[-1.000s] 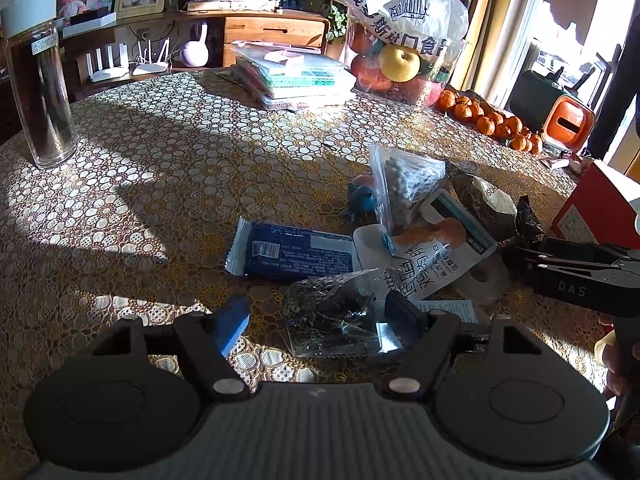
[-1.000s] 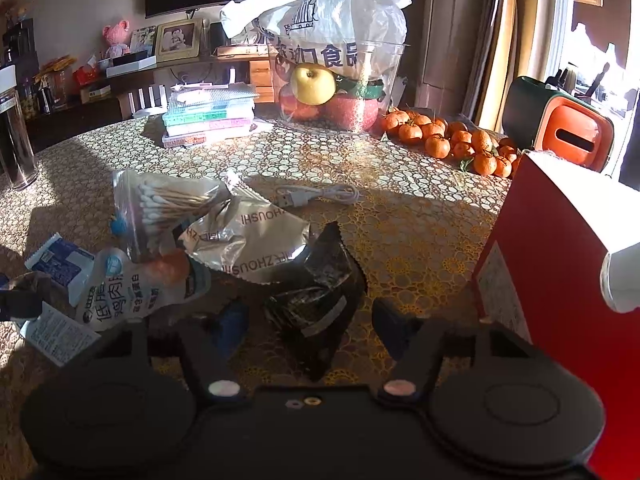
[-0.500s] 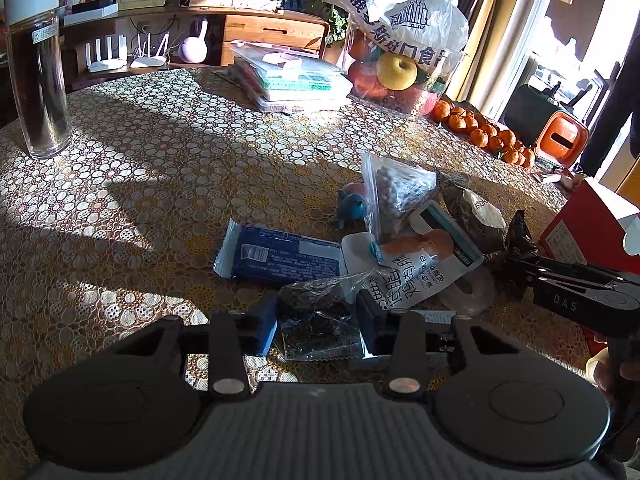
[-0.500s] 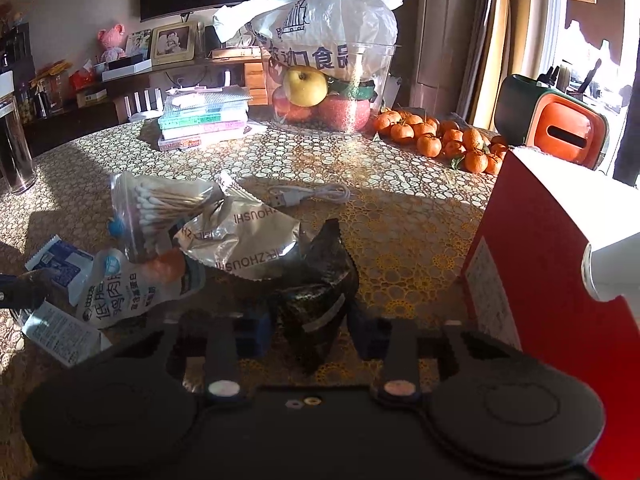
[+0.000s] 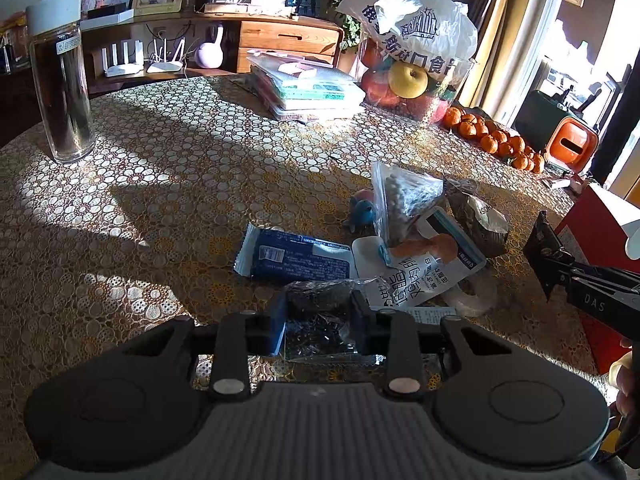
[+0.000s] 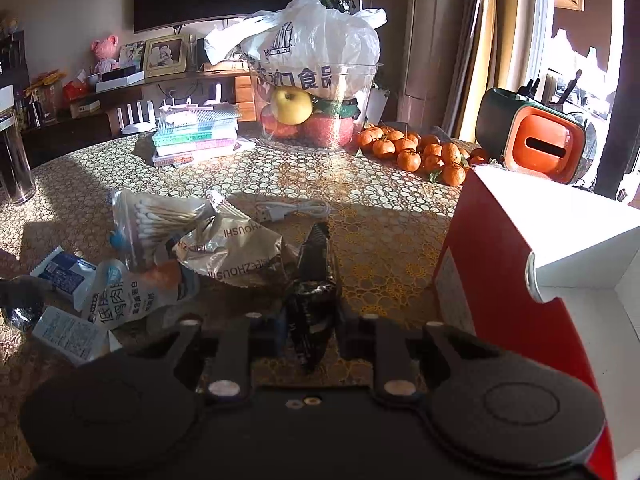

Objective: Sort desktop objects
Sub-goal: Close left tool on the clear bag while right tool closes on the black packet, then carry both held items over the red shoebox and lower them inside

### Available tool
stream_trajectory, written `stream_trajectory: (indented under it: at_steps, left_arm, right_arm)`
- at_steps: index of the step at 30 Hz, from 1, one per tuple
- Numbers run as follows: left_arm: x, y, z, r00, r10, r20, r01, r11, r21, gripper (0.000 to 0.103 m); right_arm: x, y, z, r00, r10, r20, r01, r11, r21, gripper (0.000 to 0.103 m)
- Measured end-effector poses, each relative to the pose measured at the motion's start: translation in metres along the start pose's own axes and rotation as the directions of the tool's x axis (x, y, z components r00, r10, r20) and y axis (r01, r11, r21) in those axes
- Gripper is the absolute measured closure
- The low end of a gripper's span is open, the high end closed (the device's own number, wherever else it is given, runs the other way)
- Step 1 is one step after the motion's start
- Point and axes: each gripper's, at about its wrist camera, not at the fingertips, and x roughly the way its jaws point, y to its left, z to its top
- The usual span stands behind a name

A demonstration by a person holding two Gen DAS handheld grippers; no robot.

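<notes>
My left gripper (image 5: 318,320) is shut on a clear packet of dark bits (image 5: 320,322), held just above the lace tablecloth. My right gripper (image 6: 310,320) is shut on a black foil packet (image 6: 314,276) and holds it off the table; it also shows at the right of the left wrist view (image 5: 542,254). On the table lie a blue wrapper (image 5: 296,258), a white chicken pouch (image 5: 420,268), a bag of cotton swabs (image 6: 156,216), a silver foil bag (image 6: 236,256) and a small blue toy (image 5: 362,214).
An open red box (image 6: 500,292) stands right of my right gripper. A white USB cable (image 6: 292,210), a fruit bowl under a plastic bag (image 6: 316,92), mandarins (image 6: 416,150), stacked books (image 6: 196,136) and a tall dark jar (image 5: 60,80) stand farther back.
Both grippers have closed from open, the left onto the clear packet and the right onto the black foil packet. Both have lifted their packets slightly.
</notes>
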Motion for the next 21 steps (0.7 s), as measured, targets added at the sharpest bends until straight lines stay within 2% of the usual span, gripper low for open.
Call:
stream_trajectory:
  at_steps: [11, 21]
  left_arm:
    - [-0.043, -0.029, 0.005, 0.999, -0.022, 0.033, 0.021, 0.999, 0.043, 0.071]
    - [-0.085, -0.074, 0.004, 0.993, -0.089, 0.072, 0.081, 0.991, 0.106, 0.071]
  right_arm:
    - [-0.053, -0.006, 0.001, 0.998, 0.041, 0.043, -0.043, 0.999, 0.027, 0.081]
    - [-0.114, -0.020, -0.002, 0.993, 0.065, 0.094, -0.068, 0.997, 0.028, 0.081]
